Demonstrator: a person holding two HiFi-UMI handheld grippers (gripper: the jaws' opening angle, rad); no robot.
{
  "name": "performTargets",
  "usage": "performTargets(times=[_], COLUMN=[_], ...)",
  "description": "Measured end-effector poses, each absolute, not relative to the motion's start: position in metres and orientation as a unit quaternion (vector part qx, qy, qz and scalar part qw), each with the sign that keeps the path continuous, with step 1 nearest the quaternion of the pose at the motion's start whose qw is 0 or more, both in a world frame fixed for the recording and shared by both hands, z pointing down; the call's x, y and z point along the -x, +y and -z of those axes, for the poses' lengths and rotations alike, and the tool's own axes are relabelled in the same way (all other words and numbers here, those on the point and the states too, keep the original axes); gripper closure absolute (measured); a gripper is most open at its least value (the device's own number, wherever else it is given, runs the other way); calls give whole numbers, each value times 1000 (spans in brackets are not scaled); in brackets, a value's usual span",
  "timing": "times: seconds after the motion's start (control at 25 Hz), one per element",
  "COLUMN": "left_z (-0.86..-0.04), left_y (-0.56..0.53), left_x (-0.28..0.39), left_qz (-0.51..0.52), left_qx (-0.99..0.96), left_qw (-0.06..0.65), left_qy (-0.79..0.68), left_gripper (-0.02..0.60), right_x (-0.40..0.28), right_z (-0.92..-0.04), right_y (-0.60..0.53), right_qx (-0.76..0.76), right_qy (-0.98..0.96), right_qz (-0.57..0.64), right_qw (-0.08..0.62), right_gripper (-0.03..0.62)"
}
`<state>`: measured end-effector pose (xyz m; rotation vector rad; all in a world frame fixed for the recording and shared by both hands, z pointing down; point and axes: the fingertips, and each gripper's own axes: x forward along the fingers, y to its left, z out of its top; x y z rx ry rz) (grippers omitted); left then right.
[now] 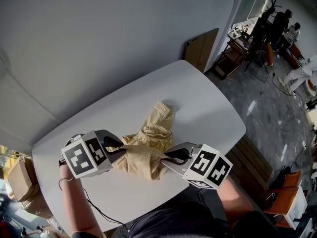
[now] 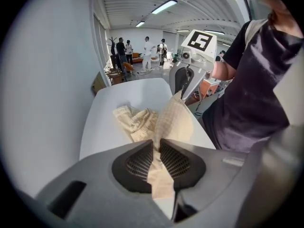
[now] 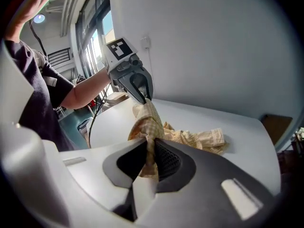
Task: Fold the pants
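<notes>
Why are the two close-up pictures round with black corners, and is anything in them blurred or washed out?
Left gripper view: wide-angle lens, so a round picture with bent lines; ceiling lights glare; pants sharp. Right gripper view: same round frame; the windows wash out. Head view: even light, table edges bowed, a soft shadow beside the pants.

Tabletop (image 1: 208, 108) open past pants (image 1: 153, 130) heap; wall (image 1: 99, 43) nr far edge.

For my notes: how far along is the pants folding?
Done: nothing folded yet. In hand: left gripper and right gripper are each shut on the pale yellow checked cloth pants, one edge stretched between them, the rest crumpled on the white table. Remaining: every fold.
</notes>
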<state>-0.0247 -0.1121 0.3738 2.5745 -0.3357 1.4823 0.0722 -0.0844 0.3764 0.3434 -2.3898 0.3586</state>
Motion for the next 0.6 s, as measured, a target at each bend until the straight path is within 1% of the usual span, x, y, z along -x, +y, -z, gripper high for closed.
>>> performTargets(times=[0.28,0.44,0.6], left_z=[-377,-407,-443], left_y=[-195,-233,-259], left_x=[-12,-23,-27], left_qz=[-490,-507,-512], left_qx=[-856,-843,-833], left_qw=[81,93,124], left_qy=[-144,-157,-168], left_gripper=[531,531,531], right_x=[-109,-120,-125], right_z=[-376,-399,-432], right_y=[-162,-202,-234], right_qx=[-146,-152,-158], right_qy=[-925,-920,-912], right_qz=[-148,-172,-189], right_qw=[319,316,328], right_gripper=[554,553,552])
